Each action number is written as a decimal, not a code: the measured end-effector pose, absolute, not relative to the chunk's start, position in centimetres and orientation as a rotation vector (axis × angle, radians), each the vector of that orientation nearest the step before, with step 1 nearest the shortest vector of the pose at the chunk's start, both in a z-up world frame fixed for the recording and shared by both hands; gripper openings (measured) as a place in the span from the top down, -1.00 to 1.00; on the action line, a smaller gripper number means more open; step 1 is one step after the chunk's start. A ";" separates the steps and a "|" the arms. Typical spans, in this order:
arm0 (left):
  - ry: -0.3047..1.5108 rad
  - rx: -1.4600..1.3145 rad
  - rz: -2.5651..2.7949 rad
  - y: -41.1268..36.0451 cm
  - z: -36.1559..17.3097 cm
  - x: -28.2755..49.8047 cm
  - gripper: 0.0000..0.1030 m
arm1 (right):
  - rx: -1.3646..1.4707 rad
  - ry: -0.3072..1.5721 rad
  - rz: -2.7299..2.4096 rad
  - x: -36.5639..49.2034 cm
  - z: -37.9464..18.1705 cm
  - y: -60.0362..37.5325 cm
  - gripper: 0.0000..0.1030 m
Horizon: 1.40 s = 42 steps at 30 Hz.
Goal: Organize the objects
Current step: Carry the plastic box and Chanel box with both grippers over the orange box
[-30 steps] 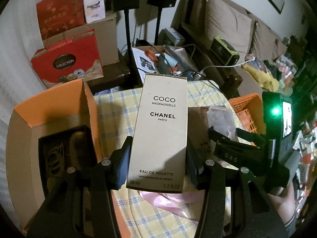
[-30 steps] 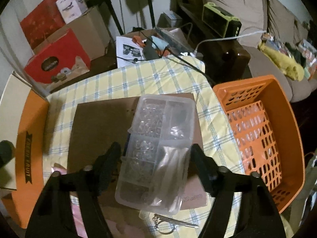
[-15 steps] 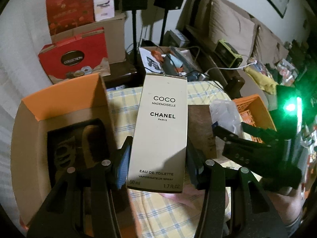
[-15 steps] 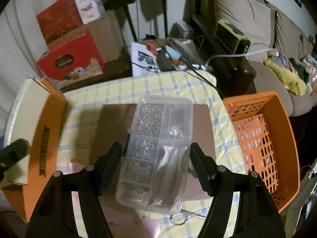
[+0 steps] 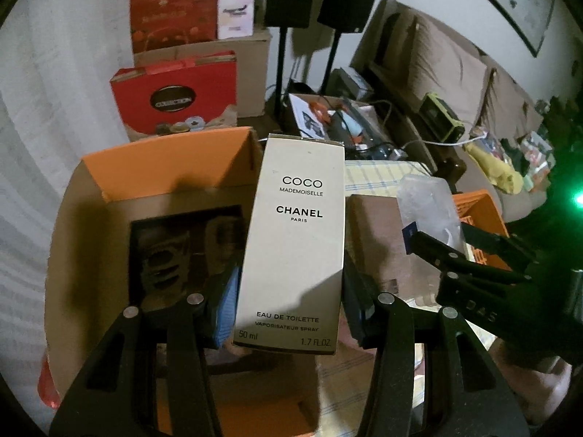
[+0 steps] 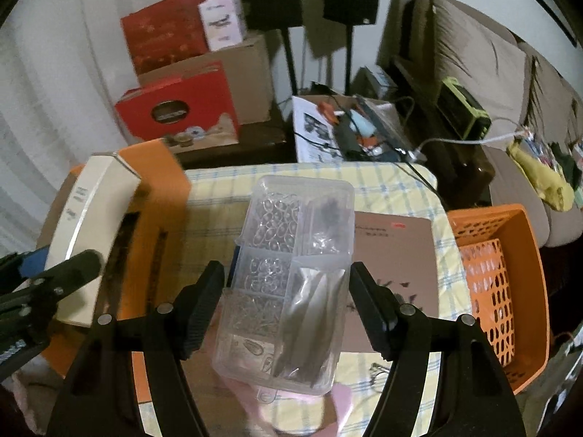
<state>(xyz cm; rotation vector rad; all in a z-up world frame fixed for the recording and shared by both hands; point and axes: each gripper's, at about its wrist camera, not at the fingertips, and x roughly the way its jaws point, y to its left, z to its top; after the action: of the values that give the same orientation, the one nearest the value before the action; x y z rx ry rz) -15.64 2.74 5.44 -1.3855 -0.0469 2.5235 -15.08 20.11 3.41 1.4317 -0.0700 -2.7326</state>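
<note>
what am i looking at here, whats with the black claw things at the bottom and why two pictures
There is no robot. A person carries a hand-held gripper in each hand, each with a fisheye camera looking along its two black fingers.

The left view shows the left gripper clamped on a perfume box beside an open cardboard box. The right view shows the right gripper gripping a clear organiser case of small parts.

Below lie a checked tablecloth, a brown board and an orange basket.

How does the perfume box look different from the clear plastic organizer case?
The perfume box is opaque cream card with printed lettering; the organizer case is clear plastic, showing its compartments of small metal findings. The perfume box is narrow; the organizer case is wider. Both are held off the table, each between one gripper's jaws.
</note>
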 end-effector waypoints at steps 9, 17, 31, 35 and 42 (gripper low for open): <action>-0.093 -1.383 2.575 -1.2 5.8 -15.0 0.10 | 1.365 0.002 -2.688 -14.3 5.2 15.3 -0.39; -0.121 -1.397 2.629 -5.2 6.0 -14.6 0.10 | 1.330 0.043 -2.638 -14.2 5.9 11.3 -0.39; -0.216 -1.463 2.716 -13.2 4.3 -13.8 0.10 | 1.306 0.115 -2.504 -14.8 5.1 3.0 -0.39; -0.227 -1.479 2.732 -14.5 3.8 -13.7 0.10 | 1.313 0.101 -2.474 -15.2 4.8 1.4 -0.39; -0.244 -1.493 2.768 -16.9 3.6 -13.7 0.10 | 1.319 0.085 -2.446 -15.8 4.5 -0.8 -0.39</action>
<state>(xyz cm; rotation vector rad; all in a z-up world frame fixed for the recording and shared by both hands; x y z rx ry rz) -13.68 -16.85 3.59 -1.4933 -0.2444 2.7679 -15.81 -0.77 4.48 1.3192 0.0851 -2.4460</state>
